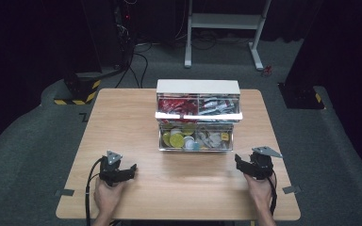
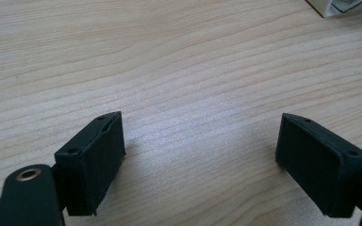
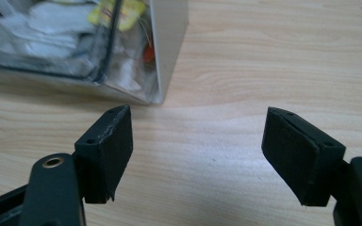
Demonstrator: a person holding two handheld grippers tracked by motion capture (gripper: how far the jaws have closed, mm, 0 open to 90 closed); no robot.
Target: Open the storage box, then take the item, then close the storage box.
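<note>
High view: a drawer box (image 1: 198, 117) is seen at the middle of the table (image 1: 122, 113), toward its far edge, its lower drawer (image 1: 195, 140) pulled out. Both grippers, left (image 1: 131, 172) and right (image 1: 238, 161), are held near the front edge, fingers spread, nothing gripped. The approach is judged not yet begun; next, a reach forward to the drawer is called for.
</note>
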